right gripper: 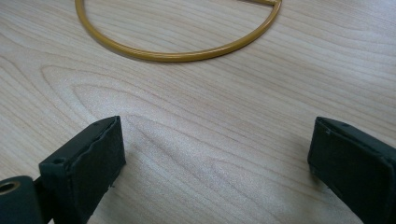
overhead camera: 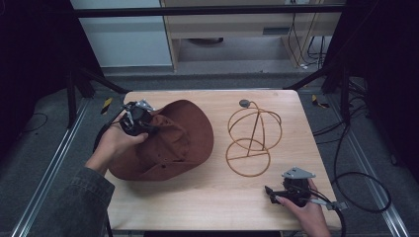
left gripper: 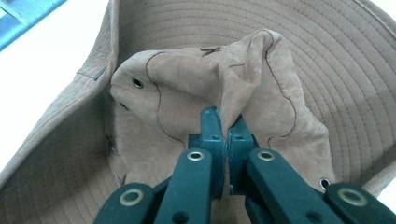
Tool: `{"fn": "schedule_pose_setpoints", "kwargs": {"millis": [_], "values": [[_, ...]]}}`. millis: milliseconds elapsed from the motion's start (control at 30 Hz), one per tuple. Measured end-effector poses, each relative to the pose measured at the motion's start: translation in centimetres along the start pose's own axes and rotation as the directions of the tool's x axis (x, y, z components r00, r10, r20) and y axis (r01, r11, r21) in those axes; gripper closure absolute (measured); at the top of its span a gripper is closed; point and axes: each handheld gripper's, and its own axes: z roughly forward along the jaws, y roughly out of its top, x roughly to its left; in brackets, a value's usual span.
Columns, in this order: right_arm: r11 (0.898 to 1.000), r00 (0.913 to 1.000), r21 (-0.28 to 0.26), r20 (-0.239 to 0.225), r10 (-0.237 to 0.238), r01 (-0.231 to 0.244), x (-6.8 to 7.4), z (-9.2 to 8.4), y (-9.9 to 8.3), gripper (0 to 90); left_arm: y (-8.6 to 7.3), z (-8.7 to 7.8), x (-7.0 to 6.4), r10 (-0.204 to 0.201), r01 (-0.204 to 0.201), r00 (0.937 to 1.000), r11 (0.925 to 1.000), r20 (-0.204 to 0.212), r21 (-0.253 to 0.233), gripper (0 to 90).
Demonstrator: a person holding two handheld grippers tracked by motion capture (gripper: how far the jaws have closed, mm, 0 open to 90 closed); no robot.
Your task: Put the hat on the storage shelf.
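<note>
Pinching a fold of the one brown hat (left gripper: 261, 88), the left gripper (left gripper: 227, 128) hides its crown; the right gripper (right gripper: 215, 154) gapes released near one wire stand (overhead camera: 252, 143), cut off in its view.

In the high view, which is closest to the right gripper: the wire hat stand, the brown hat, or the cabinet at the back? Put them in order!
From the right gripper:
1. Wire hat stand, just up and left of it on the table.
2. Brown hat, across the table's left side, pinched by the left gripper.
3. Cabinet, beyond the table's far edge.
</note>
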Motion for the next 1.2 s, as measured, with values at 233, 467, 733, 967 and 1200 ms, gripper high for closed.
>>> {"fn": "schedule_pose_setpoints", "kwargs": {"millis": [233,467,733,967,1200], "values": [[1.0,1.0,-0.001,0.0,0.003,-0.003,0.0,0.0,0.0,4.1,1.4,-2.1,-0.3,0.018,-0.019,0.9998,0.9992,-0.009,-0.037,88.6],[1.0,1.0,0.0,0.0,0.005,-0.005,0.0,0.0,0.0,4.1,3.5,-4.6,-1.4,0.068,-0.069,0.9976,0.9961,-0.012,-0.055,88.6],[1.0,1.0,-0.002,0.001,0.002,-0.002,0.0,0.0,0.0,4.1,5.8,-7.1,-2.9,0.153,-0.153,0.9882,0.988,0.003,-0.022,88.6],[1.0,1.0,-0.002,0.001,0.002,-0.002,0.0,0.0,0.0,4.1,6.5,-8.3,-3.2,0.176,-0.176,0.9843,0.9839,0.003,-0.029,88.6],[1.0,1.0,-0.002,0.001,0.001,-0.001,0.0,0.0,0.0,4.1,6.7,-9.0,-3.3,0.185,-0.185,0.9827,0.9823,0.0,-0.031,88.6]]}}
